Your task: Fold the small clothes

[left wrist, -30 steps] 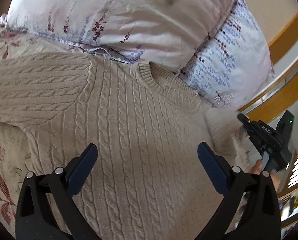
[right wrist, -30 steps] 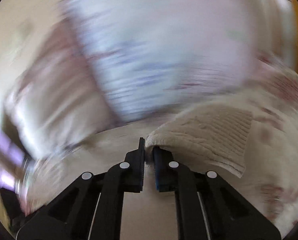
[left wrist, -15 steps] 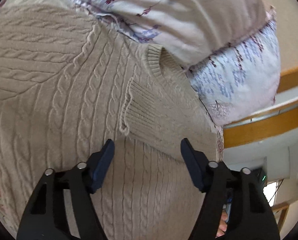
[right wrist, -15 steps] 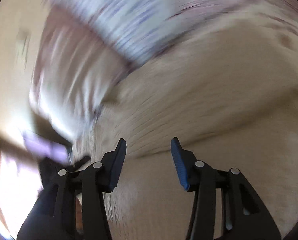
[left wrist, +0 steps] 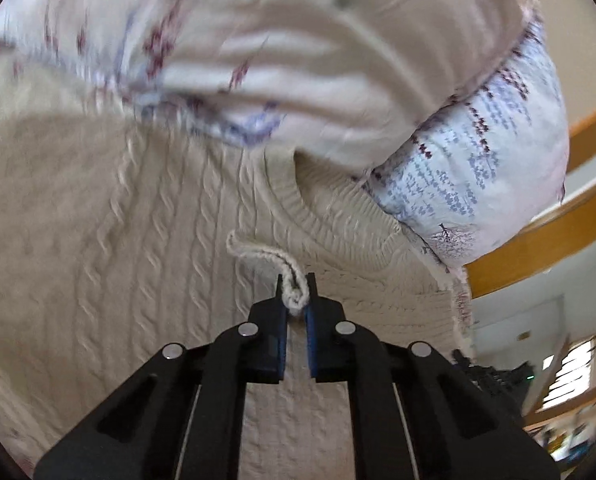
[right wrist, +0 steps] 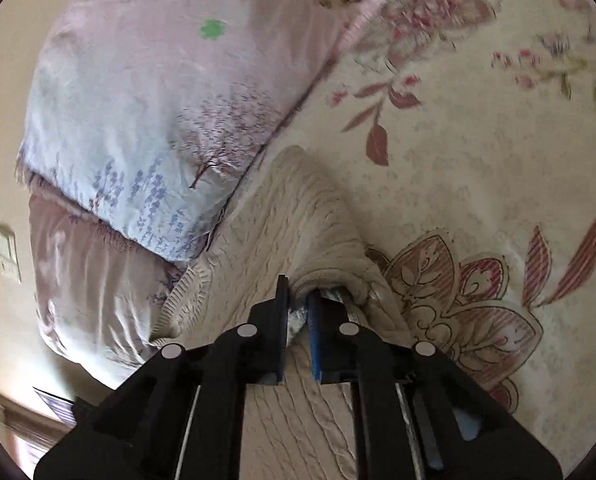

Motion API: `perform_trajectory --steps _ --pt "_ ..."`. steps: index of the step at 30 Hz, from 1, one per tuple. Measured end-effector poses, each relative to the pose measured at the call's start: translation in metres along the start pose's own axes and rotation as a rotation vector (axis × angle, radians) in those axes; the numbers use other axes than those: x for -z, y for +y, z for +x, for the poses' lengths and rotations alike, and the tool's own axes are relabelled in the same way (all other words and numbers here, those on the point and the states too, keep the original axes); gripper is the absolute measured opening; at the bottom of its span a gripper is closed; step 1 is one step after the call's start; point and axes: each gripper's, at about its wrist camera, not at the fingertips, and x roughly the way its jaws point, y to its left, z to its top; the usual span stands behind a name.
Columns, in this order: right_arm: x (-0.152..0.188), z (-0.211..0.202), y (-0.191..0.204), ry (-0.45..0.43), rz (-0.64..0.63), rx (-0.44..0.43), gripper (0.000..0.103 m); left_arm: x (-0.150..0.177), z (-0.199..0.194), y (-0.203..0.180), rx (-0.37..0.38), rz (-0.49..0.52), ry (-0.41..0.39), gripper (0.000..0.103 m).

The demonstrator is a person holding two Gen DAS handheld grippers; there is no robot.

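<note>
A beige cable-knit sweater (left wrist: 118,248) lies flat on the bed, its collar (left wrist: 298,208) against the pillows. One sleeve is folded across its chest. My left gripper (left wrist: 295,300) is shut on the ribbed cuff (left wrist: 270,258) of that sleeve, just below the collar. In the right wrist view the sweater (right wrist: 282,216) bunches into a fold at the shoulder. My right gripper (right wrist: 298,304) is shut on that folded edge, beside the floral bedspread.
Two floral pillows (left wrist: 298,52) lie stacked behind the collar and show in the right wrist view (right wrist: 158,100) too. The bedspread (right wrist: 478,160) stretches to the right. A wooden bed frame (left wrist: 538,240) runs at the right. A wall switch (right wrist: 6,256) sits at left.
Both grippers were open half a second ago. Each has closed on the sweater: the left on the folded sleeve's cuff, the right on the shoulder fold.
</note>
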Motion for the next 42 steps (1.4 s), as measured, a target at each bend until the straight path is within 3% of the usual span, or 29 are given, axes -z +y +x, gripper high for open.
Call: perform_trajectory --steps 4,6,8,10,12,15,18,22,26,32,35,37,42 --pt "0.013 0.007 0.007 0.034 -0.074 0.082 0.009 0.006 0.007 0.012 -0.111 0.037 0.023 0.008" --pt "0.017 0.009 0.009 0.034 -0.114 0.141 0.01 0.01 0.014 0.019 -0.133 0.022 0.055 0.009" --pt "0.02 0.005 0.015 0.02 -0.161 0.188 0.017 0.013 0.01 0.019 -0.149 0.041 0.048 0.013" --pt "0.026 -0.003 0.022 0.006 -0.206 0.231 0.04 0.016 -0.004 0.02 -0.166 0.047 0.041 0.028" --pt "0.032 -0.013 0.028 -0.009 -0.241 0.24 0.056 0.022 -0.029 0.029 -0.121 0.044 0.012 0.04" --pt "0.049 -0.029 0.036 -0.019 -0.301 0.192 0.069 0.031 -0.079 0.058 -0.059 -0.001 -0.049 0.049" --pt "0.069 -0.035 0.041 0.03 -0.34 0.068 0.071 0.04 -0.131 0.109 -0.055 -0.1 -0.124 0.049" --pt "0.097 -0.028 0.058 0.09 -0.456 -0.051 0.071 0.044 -0.182 0.172 -0.157 -0.255 -0.227 0.043" --pt "0.111 -0.018 0.065 0.126 -0.499 -0.121 0.071 0.045 -0.209 0.219 -0.198 -0.384 -0.283 0.037" --pt "0.113 -0.015 0.062 0.15 -0.485 -0.11 0.071 0.033 -0.221 0.26 -0.186 -0.553 -0.354 0.036" --pt "0.115 -0.016 0.059 0.156 -0.48 -0.115 0.072 0.033 -0.225 0.278 -0.18 -0.63 -0.38 0.03" --pt "0.115 -0.015 0.06 0.16 -0.482 -0.118 0.073 0.033 -0.226 0.285 -0.165 -0.659 -0.392 0.022" --pt "0.117 -0.014 0.06 0.169 -0.485 -0.121 0.075 0.034 -0.231 0.301 -0.116 -0.715 -0.427 0.02"
